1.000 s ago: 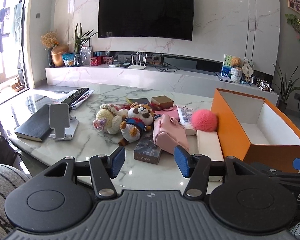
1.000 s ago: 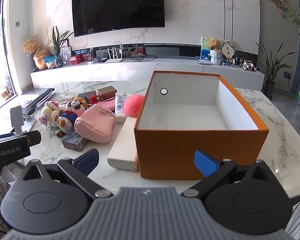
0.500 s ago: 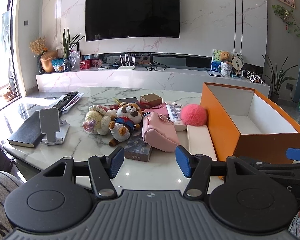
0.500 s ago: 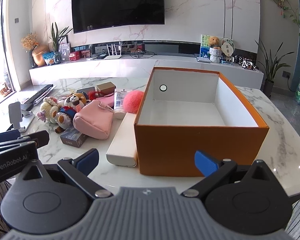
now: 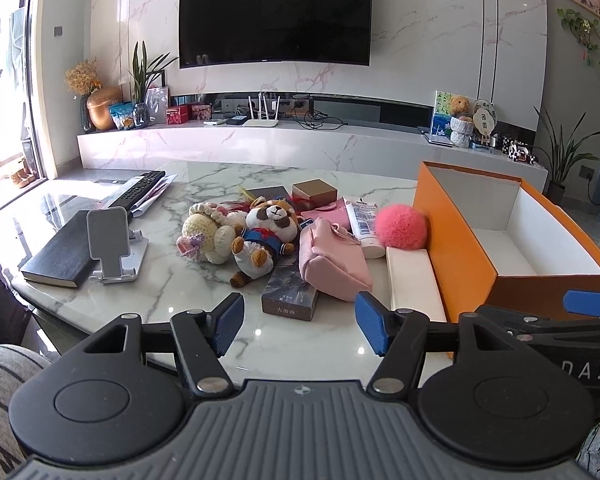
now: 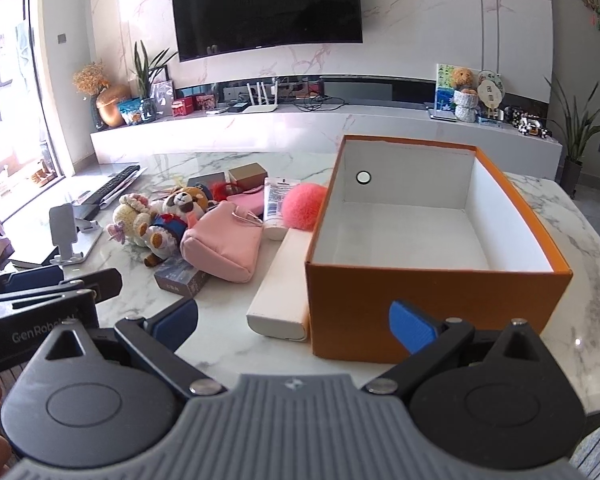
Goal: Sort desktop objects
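An empty orange box stands open on the marble table. Left of it lie a white case, a pink pouch, a pink pompom, a white tube, a raccoon plush, a cream crochet doll, a dark card box and a small brown box. My left gripper is open and empty over the table's near edge, short of the card box. My right gripper is open and empty before the orange box's front wall.
A white phone stand, a black notebook and a remote control lie at the table's left. A TV shelf runs behind the table. The marble table edge is close below my left gripper.
Both grippers have drifted slightly and moved a little nearer the table. Both stay open. Nothing on the table has moved.
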Action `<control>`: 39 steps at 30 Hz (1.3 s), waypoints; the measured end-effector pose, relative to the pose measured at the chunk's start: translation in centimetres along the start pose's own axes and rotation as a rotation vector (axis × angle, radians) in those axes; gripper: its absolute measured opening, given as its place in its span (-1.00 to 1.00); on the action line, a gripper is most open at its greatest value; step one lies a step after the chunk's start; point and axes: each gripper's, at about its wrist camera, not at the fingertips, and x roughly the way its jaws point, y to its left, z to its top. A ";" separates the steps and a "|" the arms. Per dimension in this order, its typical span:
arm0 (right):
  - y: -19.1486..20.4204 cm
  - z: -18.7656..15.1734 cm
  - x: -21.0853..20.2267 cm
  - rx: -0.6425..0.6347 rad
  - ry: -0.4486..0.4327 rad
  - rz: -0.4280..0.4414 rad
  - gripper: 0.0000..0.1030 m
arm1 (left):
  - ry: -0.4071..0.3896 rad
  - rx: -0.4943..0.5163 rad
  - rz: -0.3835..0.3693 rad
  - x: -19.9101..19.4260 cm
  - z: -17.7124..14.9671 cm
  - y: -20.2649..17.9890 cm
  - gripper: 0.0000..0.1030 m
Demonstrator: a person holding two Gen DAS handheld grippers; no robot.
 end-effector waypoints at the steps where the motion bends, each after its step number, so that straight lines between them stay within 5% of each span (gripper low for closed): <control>1: 0.1 0.6 0.3 -0.009 0.002 0.013 0.98 | 0.003 0.008 0.000 0.2 0.4 0.4 0.46; 6: 1.3 3.9 2.6 -0.090 0.023 0.050 0.98 | 0.019 0.052 0.020 2.4 3.4 3.2 0.52; 14: 2.9 10.3 9.1 0.068 0.133 0.192 0.98 | 0.045 0.132 -0.036 9.0 8.9 9.2 0.67; 21: 4.6 14.9 17.5 0.313 0.356 0.312 0.98 | 0.138 0.223 -0.092 16.6 10.9 13.0 0.69; 26: 6.0 14.7 23.7 0.499 0.523 0.431 0.98 | 0.206 0.267 -0.151 20.2 10.3 14.2 0.69; 39: 9.5 13.4 30.0 0.410 0.563 0.260 0.85 | 0.211 0.428 -0.211 23.7 8.9 13.1 0.70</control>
